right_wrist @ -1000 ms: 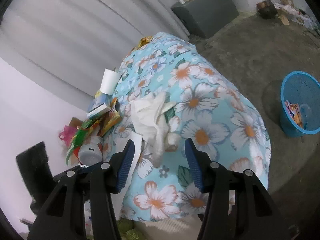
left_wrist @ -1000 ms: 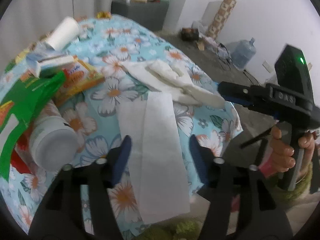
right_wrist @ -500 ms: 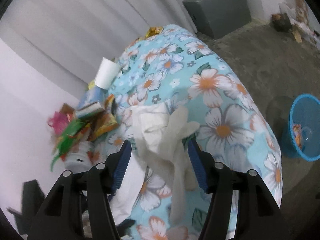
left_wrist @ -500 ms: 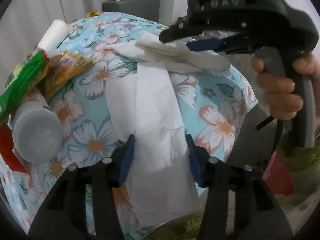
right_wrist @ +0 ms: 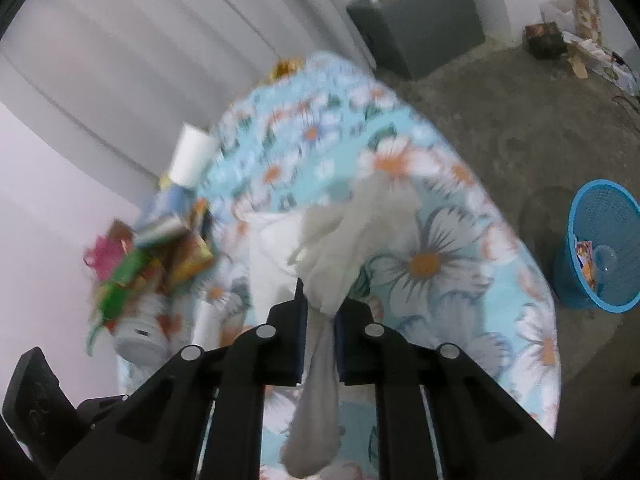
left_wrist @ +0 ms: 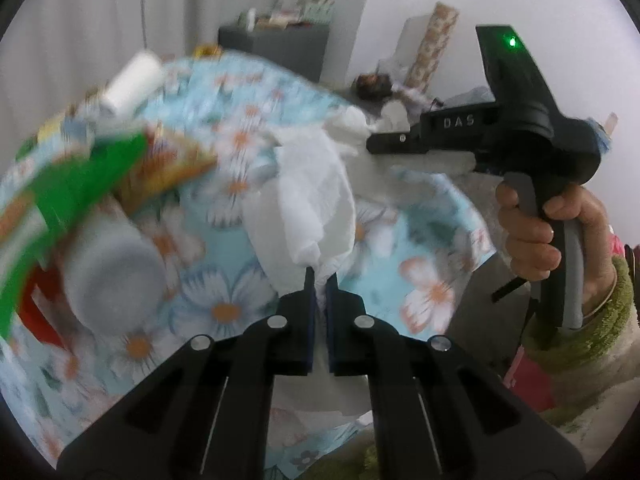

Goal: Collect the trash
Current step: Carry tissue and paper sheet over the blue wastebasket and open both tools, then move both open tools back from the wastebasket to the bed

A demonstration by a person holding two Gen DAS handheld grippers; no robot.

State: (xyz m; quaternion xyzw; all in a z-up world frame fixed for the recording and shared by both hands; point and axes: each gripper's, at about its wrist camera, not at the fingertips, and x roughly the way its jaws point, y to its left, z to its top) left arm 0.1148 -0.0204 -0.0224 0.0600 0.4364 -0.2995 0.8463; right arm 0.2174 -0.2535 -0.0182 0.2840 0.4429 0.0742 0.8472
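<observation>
My left gripper [left_wrist: 319,280] is shut on a white paper towel [left_wrist: 316,204] that lies bunched on the floral tablecloth [left_wrist: 224,308]. My right gripper [right_wrist: 320,300] is shut on a crumpled white tissue [right_wrist: 352,236], whose tail hangs down between the fingers. In the left wrist view the right gripper's black body [left_wrist: 508,136] shows at the right, held by a hand, with the tissue [left_wrist: 352,128] at its tip. A blue trash basket [right_wrist: 600,248] stands on the floor at the right of the table.
More trash lies at the table's left: a green wrapper [left_wrist: 76,188], a white bottle [left_wrist: 116,272], an orange packet [left_wrist: 172,164], a white paper cup [left_wrist: 132,80]. A grey cabinet [right_wrist: 420,20] stands at the back. The floor is bare concrete.
Both grippers have closed: the left on the paper towel, the right on the tissue. Both sheets are now bunched and pulled up off the cloth.
</observation>
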